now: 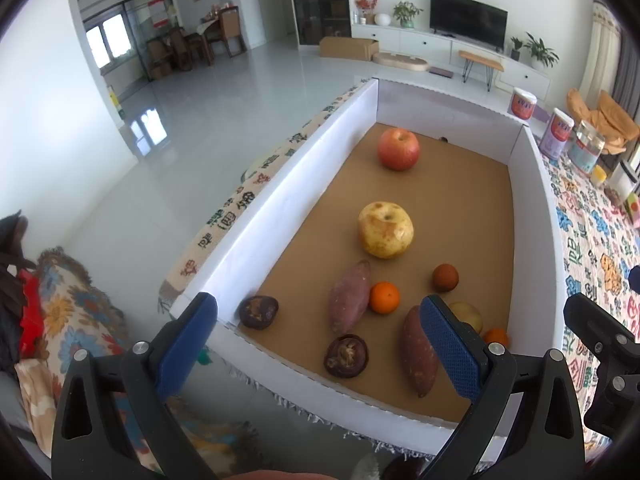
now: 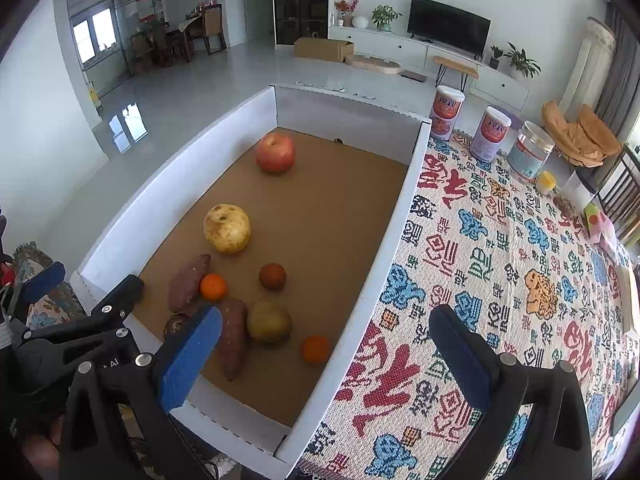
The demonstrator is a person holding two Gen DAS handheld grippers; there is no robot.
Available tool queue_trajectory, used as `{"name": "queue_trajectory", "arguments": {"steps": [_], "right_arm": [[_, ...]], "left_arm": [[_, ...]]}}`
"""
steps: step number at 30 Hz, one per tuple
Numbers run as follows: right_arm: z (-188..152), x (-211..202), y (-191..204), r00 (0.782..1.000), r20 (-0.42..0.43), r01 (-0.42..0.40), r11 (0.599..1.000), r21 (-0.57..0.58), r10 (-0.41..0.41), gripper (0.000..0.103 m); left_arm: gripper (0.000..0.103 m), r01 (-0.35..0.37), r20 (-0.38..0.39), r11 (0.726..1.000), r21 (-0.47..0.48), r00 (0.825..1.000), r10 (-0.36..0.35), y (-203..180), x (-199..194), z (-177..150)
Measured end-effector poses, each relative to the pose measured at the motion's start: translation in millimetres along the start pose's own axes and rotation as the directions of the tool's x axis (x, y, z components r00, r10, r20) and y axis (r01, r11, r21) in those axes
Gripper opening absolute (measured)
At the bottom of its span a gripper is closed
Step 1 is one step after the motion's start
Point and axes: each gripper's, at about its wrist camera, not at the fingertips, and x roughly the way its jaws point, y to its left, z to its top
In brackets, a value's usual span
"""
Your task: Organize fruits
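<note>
White-walled box [image 1: 280,208] with brown cardboard floor sits on a patterned tablecloth [image 2: 500,260]; all produce is inside it. Counts: 1 red apple [image 1: 399,149] at the far end, 1 yellow apple [image 1: 385,229] mid-box, 2 sweet potatoes, one left [image 1: 349,297] and one nearer [image 1: 418,350], 2 small oranges, one [image 1: 384,297] touching the left sweet potato and one [image 2: 315,348] by the right wall, 1 small reddish-brown round fruit [image 1: 445,277], 1 greenish-brown pear-like fruit [image 2: 269,322] just beside the nearer sweet potato, 2 dark purple mangosteen-like fruits, one [image 1: 258,311] in the near-left corner and one [image 1: 345,355] by the near wall.

Left gripper [image 1: 320,344] hovers over the near end of the box, fingers spread wide, nothing between them; its right finger [image 1: 450,348] hides part of the pear-like fruit. Right gripper [image 2: 326,356] straddles the box's right wall, fingers released and empty, left finger [image 2: 192,356] covering part of the nearer sweet potato.

Outside the box on the cloth: 2 labelled canisters [image 2: 447,107], 1 clear jar [image 2: 532,150], 1 small yellow cup [image 2: 546,182]. TV [image 2: 448,26] on the far wall.
</note>
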Motion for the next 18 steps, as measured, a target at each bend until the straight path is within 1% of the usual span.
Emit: {"name": "queue_trajectory", "arguments": {"steps": [14, 18], "right_arm": [[-0.8, 1.3, -1.4, 1.0, -0.005, 0.004, 1.0, 0.0, -0.004, 0.103], [-0.7, 1.3, -1.6, 1.0, -0.005, 0.003, 1.0, 0.0, -0.003, 0.103]], "left_arm": [[0.102, -0.002, 0.0, 1.0, 0.0, 1.0, 0.002, 0.6, 0.7, 0.8], [0.102, 0.017, 0.004, 1.0, 0.003, 1.0, -0.017, 0.0, -0.4, 0.1]]}}
